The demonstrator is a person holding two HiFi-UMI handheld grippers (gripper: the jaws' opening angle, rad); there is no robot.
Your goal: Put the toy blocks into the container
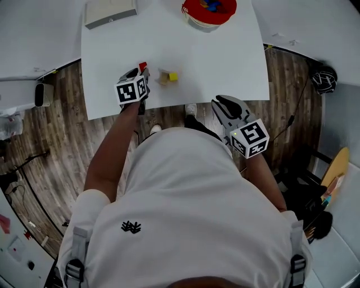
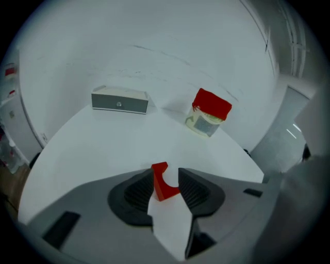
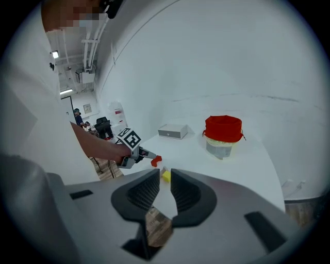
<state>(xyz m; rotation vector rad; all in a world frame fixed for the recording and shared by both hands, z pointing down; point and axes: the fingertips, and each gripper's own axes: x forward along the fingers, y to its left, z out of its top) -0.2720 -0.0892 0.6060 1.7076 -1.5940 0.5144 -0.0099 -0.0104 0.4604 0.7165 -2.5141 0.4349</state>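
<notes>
Here, your left gripper (image 1: 144, 70) is low over the near part of the white table (image 1: 225, 56), its jaws parted around the red arch block (image 2: 162, 185), which sits between them unclamped; just to its right lie a wooden block (image 1: 164, 77) and a yellow block (image 1: 173, 76), side by side; your right gripper (image 1: 220, 103) hangs at the table's near edge, jaws a little apart and empty; the red-topped container (image 2: 205, 124) stands at the far edge, well apart from the blocks, a grey box (image 1: 111, 12) to its left.
</notes>
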